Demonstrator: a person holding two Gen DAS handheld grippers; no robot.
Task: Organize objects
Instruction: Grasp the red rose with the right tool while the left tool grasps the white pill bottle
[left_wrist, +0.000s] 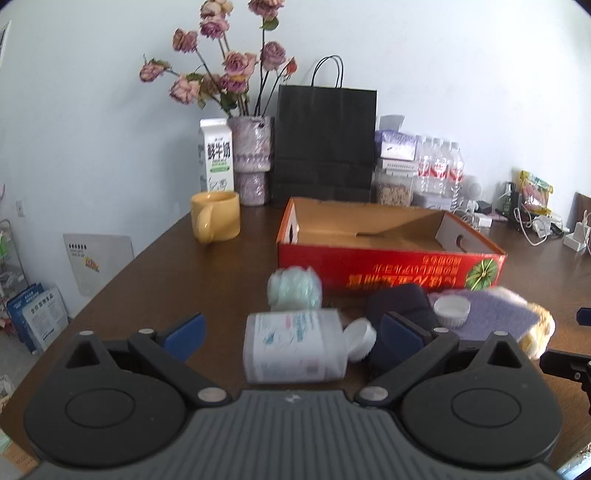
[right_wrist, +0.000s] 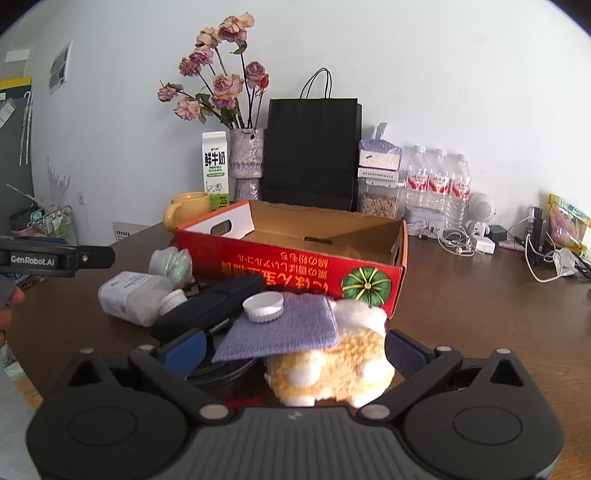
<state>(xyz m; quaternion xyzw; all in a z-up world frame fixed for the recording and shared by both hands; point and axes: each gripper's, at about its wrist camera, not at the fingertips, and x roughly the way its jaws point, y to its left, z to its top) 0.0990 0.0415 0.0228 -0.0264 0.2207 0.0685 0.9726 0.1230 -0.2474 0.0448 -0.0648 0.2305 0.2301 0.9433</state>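
Note:
An empty red cardboard box (left_wrist: 388, 269) (right_wrist: 295, 269) lies open on the brown table. In front of it lies a pile: a white bottle (left_wrist: 291, 347) (right_wrist: 129, 295) on its side, a pale green bundle (left_wrist: 293, 288) (right_wrist: 171, 262), a dark blue case (left_wrist: 402, 310) (right_wrist: 207, 310), a purple cloth (left_wrist: 491, 314) (right_wrist: 284, 328) with a white cap (left_wrist: 452, 310) (right_wrist: 263, 305) on it, and a yellow plush toy (right_wrist: 332, 365). My left gripper (left_wrist: 291, 334) is open around the bottle. My right gripper (right_wrist: 295, 349) is open around the plush.
At the back stand a yellow mug (left_wrist: 216, 216), a milk carton (left_wrist: 216, 155), a vase of dried roses (left_wrist: 251, 162), a black paper bag (left_wrist: 325, 140), jars and water bottles (right_wrist: 437, 184). Cables and chargers (right_wrist: 465, 240) lie at the right.

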